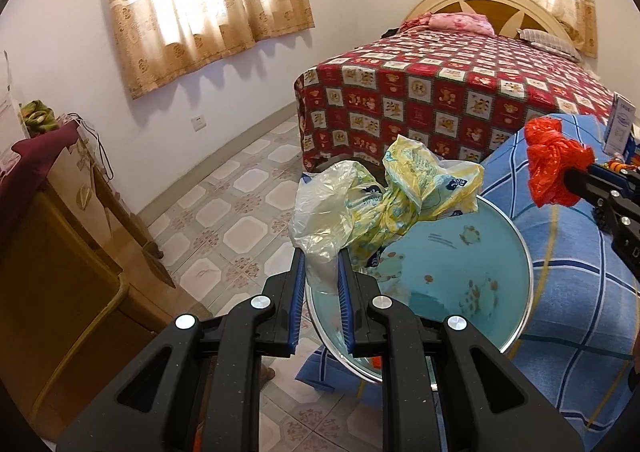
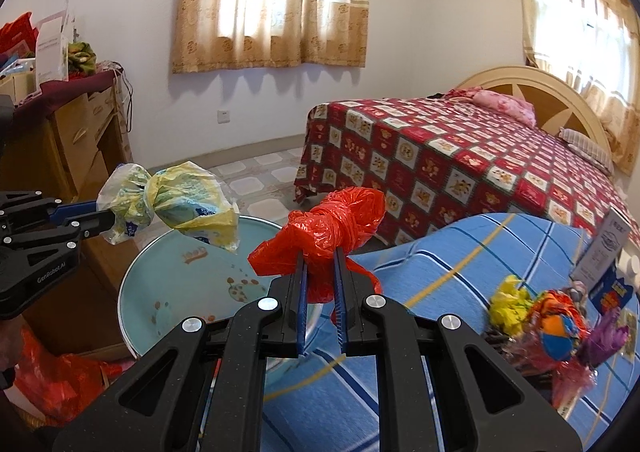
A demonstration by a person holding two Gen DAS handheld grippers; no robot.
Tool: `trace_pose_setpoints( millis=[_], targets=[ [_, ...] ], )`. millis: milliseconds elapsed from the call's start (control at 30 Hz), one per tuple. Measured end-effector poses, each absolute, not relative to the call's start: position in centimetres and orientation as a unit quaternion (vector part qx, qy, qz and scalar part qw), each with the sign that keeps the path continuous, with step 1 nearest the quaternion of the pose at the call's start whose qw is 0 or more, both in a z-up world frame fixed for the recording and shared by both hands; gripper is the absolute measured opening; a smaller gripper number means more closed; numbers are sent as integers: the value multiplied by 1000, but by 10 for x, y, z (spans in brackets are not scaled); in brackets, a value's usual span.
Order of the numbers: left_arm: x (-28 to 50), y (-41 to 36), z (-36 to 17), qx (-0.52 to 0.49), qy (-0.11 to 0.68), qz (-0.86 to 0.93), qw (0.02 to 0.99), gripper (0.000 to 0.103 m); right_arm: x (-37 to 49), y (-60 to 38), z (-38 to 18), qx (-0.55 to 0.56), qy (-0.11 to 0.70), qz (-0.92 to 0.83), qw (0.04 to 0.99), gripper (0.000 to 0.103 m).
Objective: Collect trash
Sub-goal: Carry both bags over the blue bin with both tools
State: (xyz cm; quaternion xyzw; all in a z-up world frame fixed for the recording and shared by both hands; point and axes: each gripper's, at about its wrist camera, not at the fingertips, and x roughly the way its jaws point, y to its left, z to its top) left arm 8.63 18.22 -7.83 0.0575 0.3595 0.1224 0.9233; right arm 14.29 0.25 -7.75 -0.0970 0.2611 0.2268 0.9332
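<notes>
My left gripper (image 1: pixel 321 259) is shut on a crumpled yellow and clear plastic bag (image 1: pixel 384 204), held in the air over a round light-blue table (image 1: pixel 460 264). My right gripper (image 2: pixel 320 257) is shut on a knotted red plastic bag (image 2: pixel 332 228), held above the edge of a blue checked cloth (image 2: pixel 460 280). In the left wrist view the red bag (image 1: pixel 554 166) and the right gripper (image 1: pixel 568 176) show at the far right. In the right wrist view the yellow bag (image 2: pixel 172 204) and the left gripper (image 2: pixel 106 218) are at the left.
A bed with a red patterned cover (image 2: pixel 460 168) stands behind. A wooden dresser (image 1: pixel 60 244) stands at the left. On the blue cloth lie colourful wrappers (image 2: pixel 556 328) and a small box (image 2: pixel 604 264). A red bag (image 2: pixel 52 376) lies low at the left. Tiled floor (image 1: pixel 228 212) is open between dresser and bed.
</notes>
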Motion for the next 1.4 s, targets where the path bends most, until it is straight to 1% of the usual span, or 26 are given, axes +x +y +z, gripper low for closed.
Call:
trace_pose_setpoints(
  millis=[300,967,1400],
  targets=[
    [89,190,-79,49,362,129,922,16,148,22,-80,-107,266,239,928,12],
    [88,191,-81,49,363,126,922,16,146,27,-81,-110,267,246,925,12],
    [88,179,-85,51,368,113,922,17,144,30,-83,-110,272,250,923,13]
  ],
)
